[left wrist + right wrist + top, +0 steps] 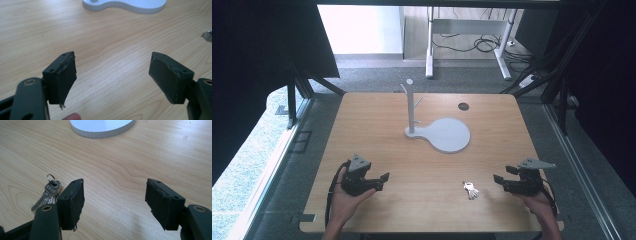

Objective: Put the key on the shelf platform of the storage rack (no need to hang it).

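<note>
Grippers, two, one in each of your hands, both low over the near half of the wooden table. Your left gripper: jaws spread wide, nothing between them but bare wood, touching nothing. Your right gripper: jaws likewise spread wide and empty. Keys: a small bunch on a ring, flat on the table just beside the right gripper's left-hand jaw, outside the gap, apart from it. White stand: upright post on a rounded flat base, mid-table, well beyond both grippers
</note>
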